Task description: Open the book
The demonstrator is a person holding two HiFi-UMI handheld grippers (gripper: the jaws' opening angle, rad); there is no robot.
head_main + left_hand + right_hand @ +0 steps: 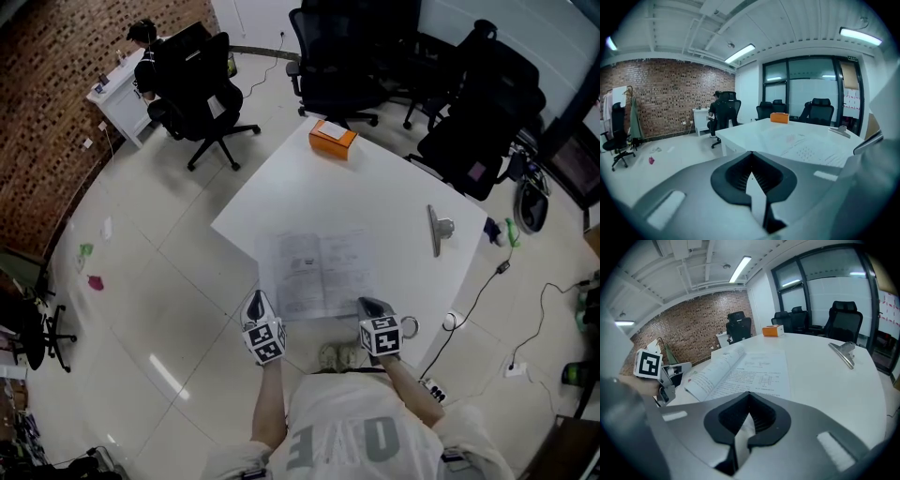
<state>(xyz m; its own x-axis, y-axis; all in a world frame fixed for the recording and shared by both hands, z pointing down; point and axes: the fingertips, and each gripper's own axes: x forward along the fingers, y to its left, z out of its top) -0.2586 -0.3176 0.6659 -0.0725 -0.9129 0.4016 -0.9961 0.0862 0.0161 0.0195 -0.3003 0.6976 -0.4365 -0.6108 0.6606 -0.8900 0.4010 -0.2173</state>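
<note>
The book (323, 272) lies open and flat on the white table (375, 183), both printed pages facing up. In the right gripper view the book (740, 371) spreads out just ahead of the jaws, its left half slightly raised. My left gripper (256, 302) hovers by the book's near left corner, at the table's edge, shut with nothing between its jaws; its own view has the pages (806, 147) ahead to the right. My right gripper (370, 306) sits at the book's near right corner, also shut and empty. The left gripper (661, 371) appears at the left of the right gripper view.
An orange box (332, 138) sits at the table's far corner. A metal clip (437, 228) lies right of the book. Black office chairs (202, 89) stand beyond the table. Cables and a power strip (433, 389) trail on the floor at the right.
</note>
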